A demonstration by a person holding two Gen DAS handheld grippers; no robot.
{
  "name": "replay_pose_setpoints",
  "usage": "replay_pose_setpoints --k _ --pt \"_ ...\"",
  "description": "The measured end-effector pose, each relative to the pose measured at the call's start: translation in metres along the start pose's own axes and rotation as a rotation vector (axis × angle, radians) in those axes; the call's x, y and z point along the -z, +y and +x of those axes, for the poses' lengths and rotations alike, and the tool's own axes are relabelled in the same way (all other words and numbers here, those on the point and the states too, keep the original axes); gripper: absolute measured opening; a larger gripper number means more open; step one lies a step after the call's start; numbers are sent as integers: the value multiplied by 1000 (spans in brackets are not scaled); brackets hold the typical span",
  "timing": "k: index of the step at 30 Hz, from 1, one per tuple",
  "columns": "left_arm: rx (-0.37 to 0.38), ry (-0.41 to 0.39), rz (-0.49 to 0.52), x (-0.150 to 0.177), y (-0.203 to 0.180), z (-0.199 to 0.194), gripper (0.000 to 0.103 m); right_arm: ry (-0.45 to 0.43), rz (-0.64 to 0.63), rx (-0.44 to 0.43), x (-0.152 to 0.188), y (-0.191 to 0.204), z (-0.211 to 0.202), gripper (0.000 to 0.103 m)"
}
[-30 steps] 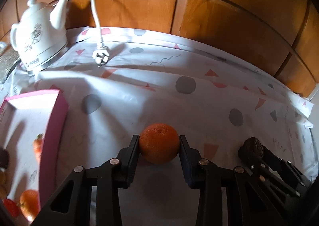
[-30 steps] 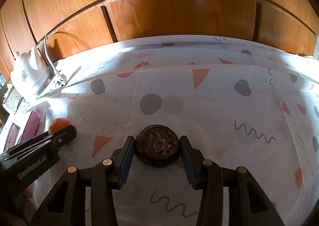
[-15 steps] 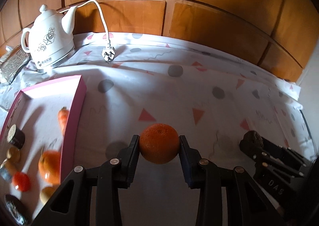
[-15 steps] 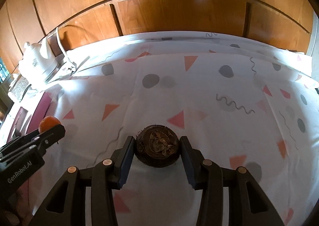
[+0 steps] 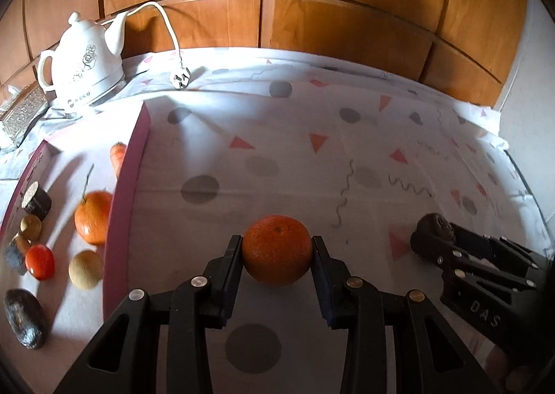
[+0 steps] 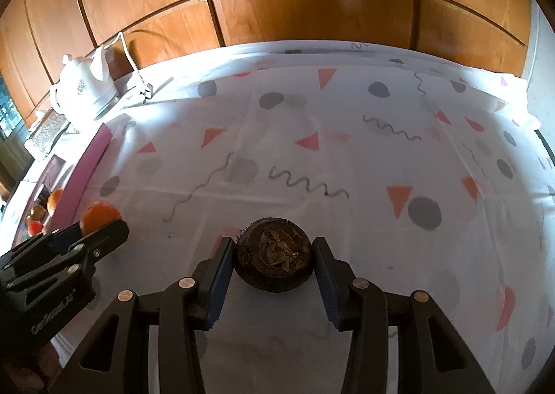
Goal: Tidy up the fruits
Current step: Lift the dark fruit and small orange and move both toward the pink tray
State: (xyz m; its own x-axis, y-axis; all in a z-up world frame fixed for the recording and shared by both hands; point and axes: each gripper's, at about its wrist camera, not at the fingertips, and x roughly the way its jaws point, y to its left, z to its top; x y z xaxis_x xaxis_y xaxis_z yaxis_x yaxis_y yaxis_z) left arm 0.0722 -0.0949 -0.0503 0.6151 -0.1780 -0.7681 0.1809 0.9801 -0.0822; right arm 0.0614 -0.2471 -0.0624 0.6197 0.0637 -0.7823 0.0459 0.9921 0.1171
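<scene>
At the left edge of the tabletop lies a pink-walled tray (image 5: pixel 119 220) holding a carrot (image 5: pixel 118 155) at its far right side, long axis running toward the back wall with the blunt end farthest, though the tray wall hides part of it; nearer lie a stemmed orange (image 5: pixel 93 217), a pale round fruit (image 5: pixel 85 269), a red tomato (image 5: pixel 40 262), a small tan fruit (image 5: pixel 30 227), a dark cut cylinder (image 5: pixel 36 202) and a dark oblong fruit (image 5: pixel 25 318) whose long axis runs roughly front to back. Behind the tray, at the far left corner, stands a white kettle (image 5: pixel 81 76), spout to the right, its cord ending in a plug (image 5: pixel 180 78) on the patterned tablecloth (image 5: pixel 295 158). Right of the tray, the left gripper (image 5: pixel 276 258) is clenched on a mandarin (image 5: pixel 276 250), both pads pressed to its sides and the fruit's dimpled end facing up; it is lifted off the cloth, over the front middle of the tabletop. Farther right, the right gripper (image 6: pixel 274 257) grasps a dark brown round fruit (image 6: pixel 274 257) between its fingers (image 6: pixel 218 276), the flat, crinkled end turned up toward the camera. In the left wrist view that fruit (image 5: pixel 435 225) shows at the gripper's tip near the front right of the tabletop, well apart from the tray.
</scene>
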Motion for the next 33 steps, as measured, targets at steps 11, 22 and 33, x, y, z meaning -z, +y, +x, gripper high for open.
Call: replay_pose_setpoints --k 11,22,33 --pt "-12 -68 33 11 -1 8 39 -74 21 16 9 -2 2 47" --pt "-21 -79 47 14 -2 11 39 -80 26 13 10 -1 4 47" --pt "-22 -85 52 15 -2 10 39 -79 21 21 11 0 4 47"
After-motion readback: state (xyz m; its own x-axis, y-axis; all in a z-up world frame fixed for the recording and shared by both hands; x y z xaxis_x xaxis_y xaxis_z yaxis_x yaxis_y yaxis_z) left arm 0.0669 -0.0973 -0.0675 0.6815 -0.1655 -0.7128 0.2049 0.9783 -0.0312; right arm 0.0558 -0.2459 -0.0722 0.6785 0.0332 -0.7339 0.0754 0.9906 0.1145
